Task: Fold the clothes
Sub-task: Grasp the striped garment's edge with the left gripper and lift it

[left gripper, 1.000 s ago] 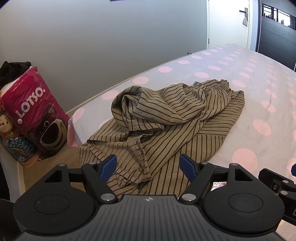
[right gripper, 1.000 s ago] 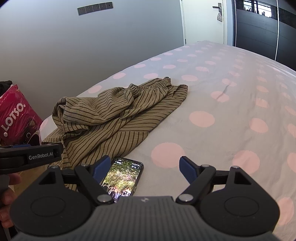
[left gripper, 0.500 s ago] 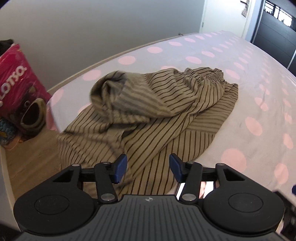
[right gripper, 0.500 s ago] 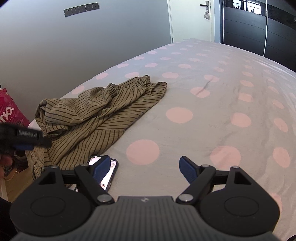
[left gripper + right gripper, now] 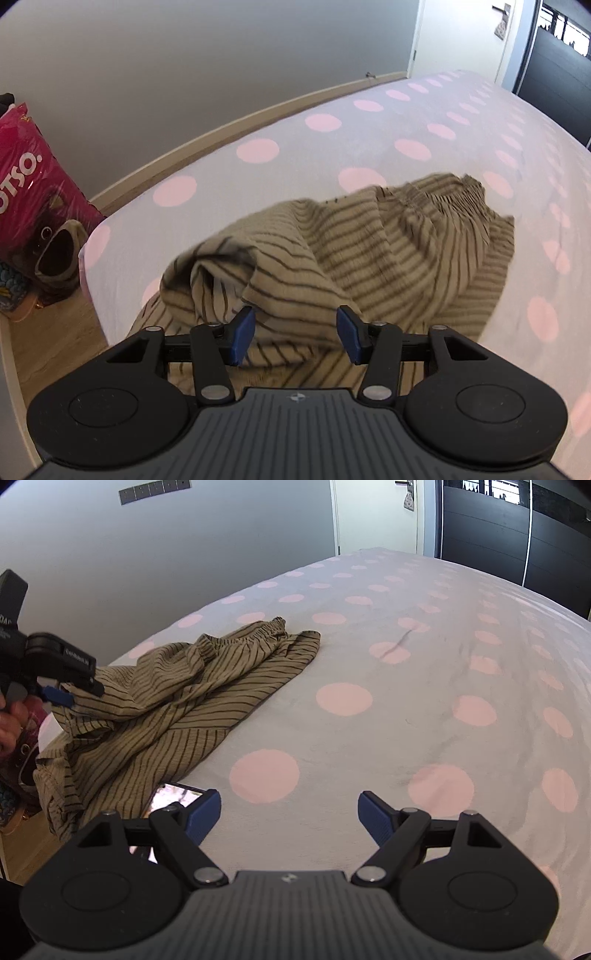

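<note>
Lying crumpled at the left of both frames, the striped garment [image 5: 177,698] spread over the near corner of the polka-dot bed [image 5: 424,686], one edge hanging off the side. The left tongs [image 5: 295,332] had just been closing and stood half apart over a raised fold of the cloth, which sat between the blue pads [image 5: 243,328] without being visibly pinched. The right tongs [image 5: 290,812] stood wide apart over bare sheet, lower centre, gripping nothing. A phone [image 5: 173,797] lay just beside the garment's hem
</note>
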The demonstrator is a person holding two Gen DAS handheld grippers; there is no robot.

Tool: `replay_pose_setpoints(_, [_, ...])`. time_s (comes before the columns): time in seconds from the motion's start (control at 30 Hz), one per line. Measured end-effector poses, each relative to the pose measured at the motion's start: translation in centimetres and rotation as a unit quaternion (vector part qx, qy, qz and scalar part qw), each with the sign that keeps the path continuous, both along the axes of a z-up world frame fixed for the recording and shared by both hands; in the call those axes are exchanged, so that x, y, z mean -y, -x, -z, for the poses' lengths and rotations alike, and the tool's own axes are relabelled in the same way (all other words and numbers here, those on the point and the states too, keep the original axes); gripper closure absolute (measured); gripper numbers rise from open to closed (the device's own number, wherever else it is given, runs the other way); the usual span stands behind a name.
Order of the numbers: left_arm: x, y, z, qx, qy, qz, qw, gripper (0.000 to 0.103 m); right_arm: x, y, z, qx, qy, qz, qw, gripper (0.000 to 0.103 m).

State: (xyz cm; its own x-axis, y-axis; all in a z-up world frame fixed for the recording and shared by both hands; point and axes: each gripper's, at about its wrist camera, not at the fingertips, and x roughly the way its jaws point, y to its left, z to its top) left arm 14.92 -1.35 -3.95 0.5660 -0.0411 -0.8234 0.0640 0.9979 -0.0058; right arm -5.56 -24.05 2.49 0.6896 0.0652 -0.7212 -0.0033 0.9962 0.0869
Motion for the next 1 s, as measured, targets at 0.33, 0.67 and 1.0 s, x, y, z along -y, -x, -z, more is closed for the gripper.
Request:
replay_pose_setpoints(0.33, [0.2,0.3,0.1,0.022,-0.005,0.023,0.9995,0.103,-0.1,-0.7,0.9,-0.021,0.022,0.013,0.999,0.020])
replay_pose_setpoints(0.67, [6.0,8.4,-6.0,0.089,0.055,0.169,0.9801,0.103,1.9,1.3,-1.8,0.002,0.036,0.048,0.998,0.020])
replay_pose_setpoints(1.0, [16.2,22.0,-6.6,0.079,0.130,0.368,0.9172,0.103,8.5,7.5,-5.1,0.003,0.091,0.150,0.984,0.020])
